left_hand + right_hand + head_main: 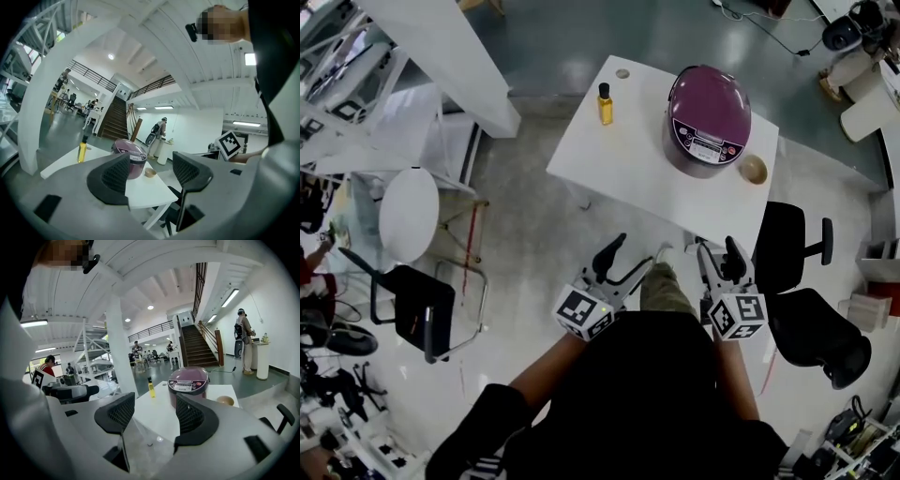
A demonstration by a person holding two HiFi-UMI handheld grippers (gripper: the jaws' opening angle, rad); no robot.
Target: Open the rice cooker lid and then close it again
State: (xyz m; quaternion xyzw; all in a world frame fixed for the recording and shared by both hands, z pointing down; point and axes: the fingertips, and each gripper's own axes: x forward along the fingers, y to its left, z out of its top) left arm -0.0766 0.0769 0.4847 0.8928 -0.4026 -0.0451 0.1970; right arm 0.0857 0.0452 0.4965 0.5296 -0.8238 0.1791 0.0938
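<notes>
The left gripper (639, 249) and right gripper (717, 249) gape empty — the rice cooker (708, 120) stands ahead by the table's (619, 159) right edge, nearer the right.

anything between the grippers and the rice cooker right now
Nothing visible. The left gripper and right gripper are open, short of the table; only floor and bare table lie before the rice cooker. The bottle stands left of it, the bowl right.
</notes>
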